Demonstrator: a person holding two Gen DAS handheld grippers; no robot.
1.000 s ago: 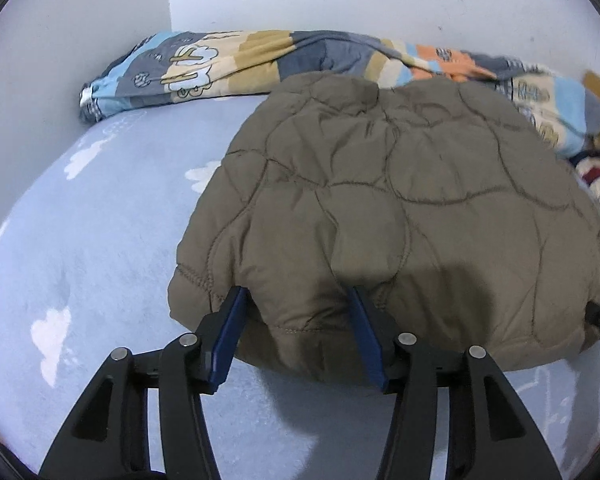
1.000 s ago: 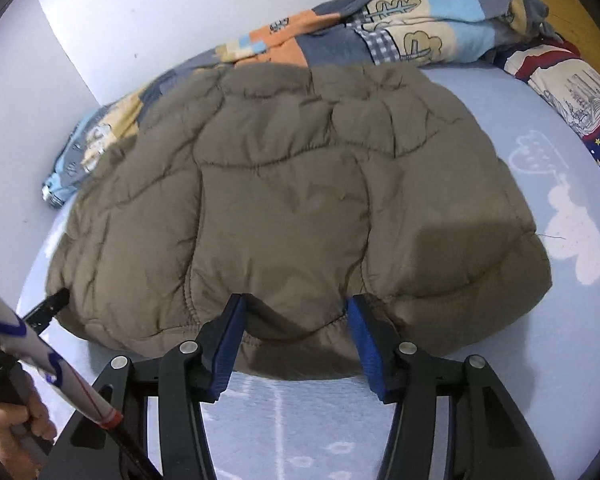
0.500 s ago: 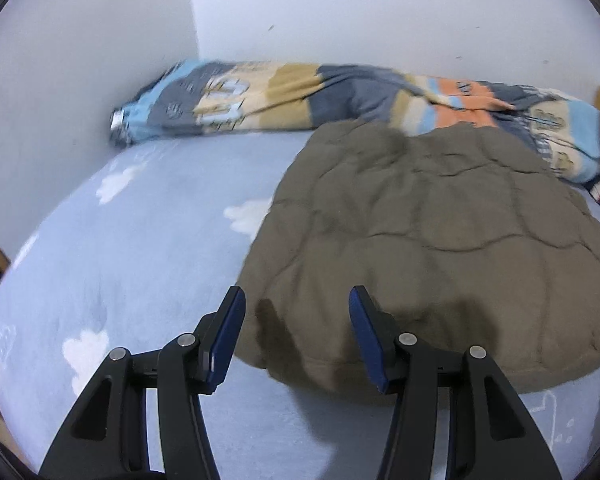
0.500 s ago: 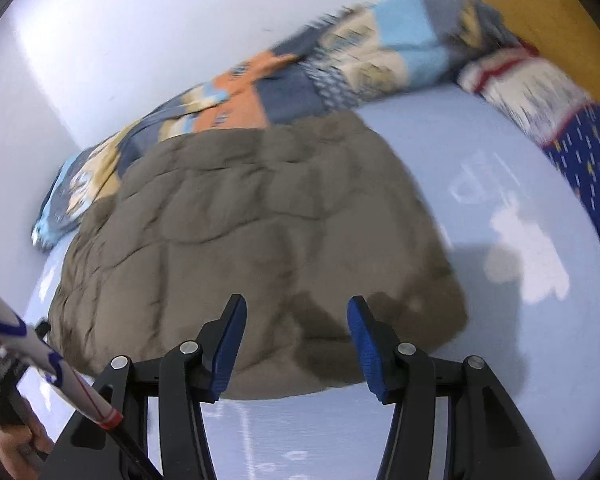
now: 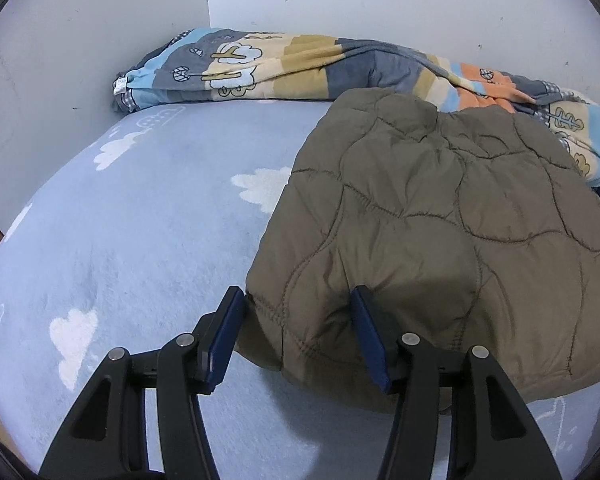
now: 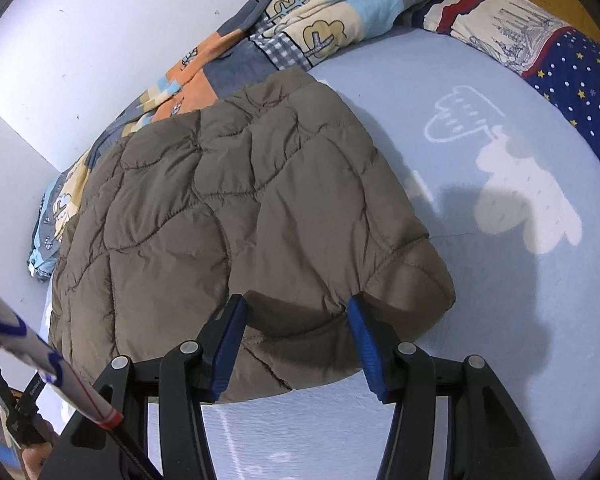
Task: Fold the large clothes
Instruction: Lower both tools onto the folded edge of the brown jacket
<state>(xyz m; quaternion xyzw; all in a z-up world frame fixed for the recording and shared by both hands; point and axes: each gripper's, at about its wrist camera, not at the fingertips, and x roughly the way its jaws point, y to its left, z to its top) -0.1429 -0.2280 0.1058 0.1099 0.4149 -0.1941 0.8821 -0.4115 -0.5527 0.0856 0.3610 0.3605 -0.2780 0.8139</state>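
Note:
A folded olive-brown quilted jacket [image 5: 440, 216] lies on the light blue bed sheet [image 5: 140, 220]; it also shows in the right wrist view [image 6: 220, 200]. My left gripper [image 5: 296, 312] is open, its blue pads straddling the jacket's near left corner. My right gripper [image 6: 296, 316] is open, its pads straddling the jacket's near right edge, beside a folded cuff-like corner [image 6: 412, 280]. Neither gripper pinches the fabric.
A patchwork blanket [image 5: 300, 68] lies bunched along the white wall behind the jacket. A starry navy pillow [image 6: 572, 72] lies at the right. The cloud-print sheet [image 6: 520, 280] extends right of the jacket. The person's left hand and gripper [image 6: 24, 408] show at the lower left.
Both grippers lifted away from the jacket's near edge, then came back down. The left now sits at the near left corner, the right at the near right corner.

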